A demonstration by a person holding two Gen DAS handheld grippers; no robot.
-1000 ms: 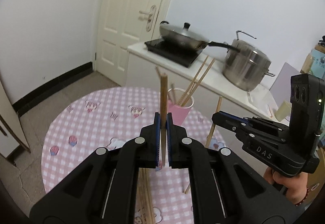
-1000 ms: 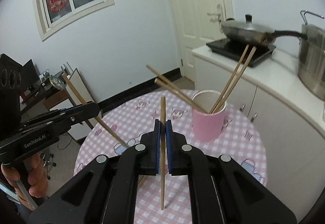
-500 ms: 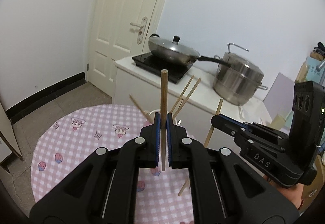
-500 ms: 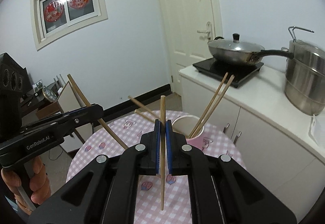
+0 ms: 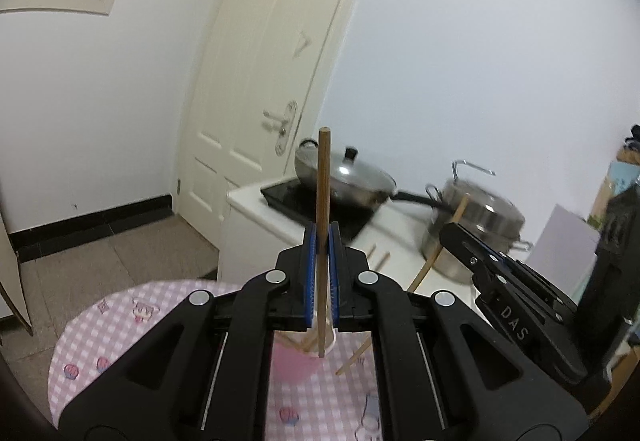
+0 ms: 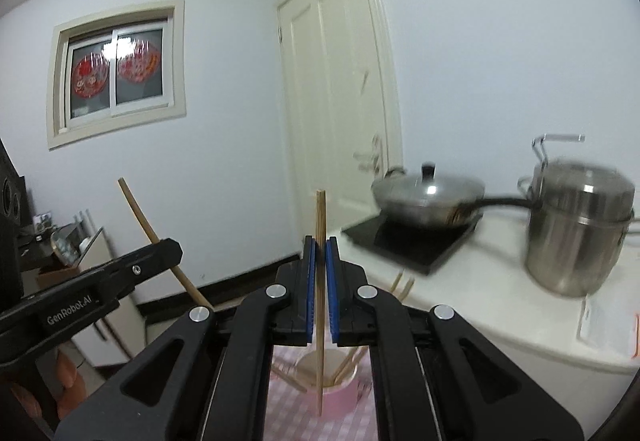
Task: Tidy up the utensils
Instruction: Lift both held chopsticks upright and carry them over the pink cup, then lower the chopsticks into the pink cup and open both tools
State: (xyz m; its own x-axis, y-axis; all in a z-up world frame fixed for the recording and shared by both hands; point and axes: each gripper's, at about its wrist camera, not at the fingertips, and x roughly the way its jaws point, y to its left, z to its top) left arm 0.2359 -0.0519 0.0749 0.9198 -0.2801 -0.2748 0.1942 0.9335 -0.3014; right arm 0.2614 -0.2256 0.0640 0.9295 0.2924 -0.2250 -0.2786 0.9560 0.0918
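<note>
Gripping a thin brown wooden chopstick point(image 5: 323, 197) upright, left gripper point(image 5: 321, 241) closed tight on it, blue pads pinching the shaft roughly at mid-length, lower tip hanging just over the pink paper cup point(image 5: 294, 359) on the pink-checked round table point(image 5: 120, 325). Seen from the right wrist view too, off to the left side, as a black arm point(image 6: 100, 285) with its stick point(image 6: 160, 237) slanting up and left. Further right, right gripper point(image 6: 320, 253) likewise clamped shut on a paler bamboo chopstick point(image 6: 320, 225), held vertical, bottom end poised over the open mouth of the same cup point(image 6: 332, 381), where several other sticks lean outward against the rim. Beyond, on the white counter point(image 6: 500, 305), a lidded steel wok point(image 6: 428, 193) on a black hob and a tall steel pot point(image 6: 580, 225), well apart from the work. Judging by look: light, stiff, smooth rods, prone to pivoting or sliding between flat pads if pinched near an end, so best held near the middle as now. Likely also a light, tippable cup, so lowering straight in without nudging the leaning sticks seems wise.
</note>
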